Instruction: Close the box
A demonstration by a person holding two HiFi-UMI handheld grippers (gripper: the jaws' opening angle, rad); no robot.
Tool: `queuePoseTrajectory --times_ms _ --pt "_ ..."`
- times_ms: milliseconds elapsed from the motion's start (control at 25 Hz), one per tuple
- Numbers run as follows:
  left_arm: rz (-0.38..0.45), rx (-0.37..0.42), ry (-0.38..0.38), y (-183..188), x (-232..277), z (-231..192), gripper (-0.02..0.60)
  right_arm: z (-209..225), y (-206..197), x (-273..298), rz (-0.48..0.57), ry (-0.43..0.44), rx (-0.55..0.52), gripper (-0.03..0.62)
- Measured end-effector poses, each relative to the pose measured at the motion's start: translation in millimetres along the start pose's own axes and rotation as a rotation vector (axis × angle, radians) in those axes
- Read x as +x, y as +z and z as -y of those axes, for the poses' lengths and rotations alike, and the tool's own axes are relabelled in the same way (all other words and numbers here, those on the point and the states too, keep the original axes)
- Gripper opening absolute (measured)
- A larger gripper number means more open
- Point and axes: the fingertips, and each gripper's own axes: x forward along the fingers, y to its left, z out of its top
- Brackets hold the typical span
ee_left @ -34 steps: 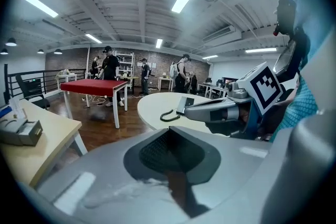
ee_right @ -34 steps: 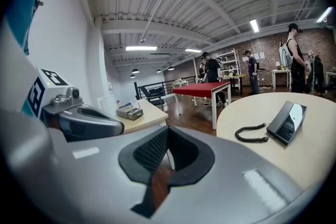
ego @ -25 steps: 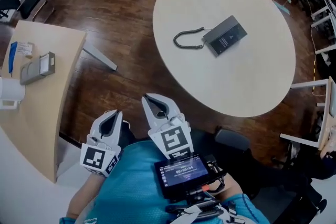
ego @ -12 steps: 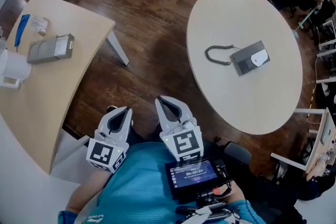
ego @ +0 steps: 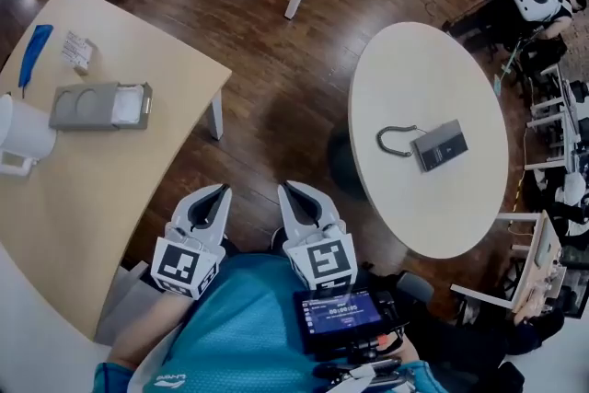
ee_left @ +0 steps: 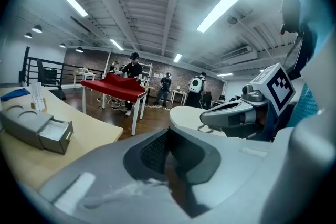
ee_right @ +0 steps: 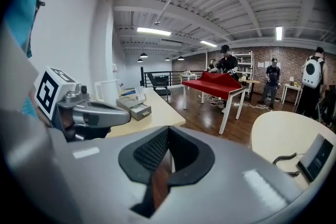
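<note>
Hovering near the body, left gripper (ego: 219, 194) and right gripper (ego: 291, 190) have jaws pressed together, empty. Grey box (ego: 99, 106) lies on wooden table (ego: 138, 179), tray partly out.

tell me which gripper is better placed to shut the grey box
Left, probably. The grey box, its tray slid out, lies on the wooden table at the person's left, on the side of the left gripper. The right gripper sits nearer the round table. Both are shut and empty.
</note>
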Motion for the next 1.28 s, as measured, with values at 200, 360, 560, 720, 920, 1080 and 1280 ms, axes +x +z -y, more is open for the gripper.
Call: queuePoseTrajectory --times_ms 200,360,560,720,920,1080,1280 --pt "0.025 -0.025 0.011 18 -17 -47 -0.011 -31 30 37 -0.009 0.009 -0.034 -0.006" --pt "0.041 -0.029 0.028 24 -33 -81 -0.011 -53 46 64 -0.019 0.022 -0.049 -0.006" --pt "0.054 -0.044 0.082 29 -59 -123 -0.01 -83 63 97 -0.014 0.054 -0.059 -0.006" --pt "0.068 -0.05 0.135 29 -82 -153 -0.01 -109 78 121 -0.003 0.094 -0.077 -0.006" --pt "0.091 -0.068 0.222 25 -113 -194 -0.011 -151 89 153 0.0 0.178 -0.12 -0.006" --pt "0.105 -0.106 0.304 16 -132 -218 -0.011 -176 89 177 -0.012 0.25 -0.146 -0.006" --pt "0.087 -0.138 0.415 0 -139 -240 -0.011 -187 86 213 -0.012 0.361 -0.18 -0.006"
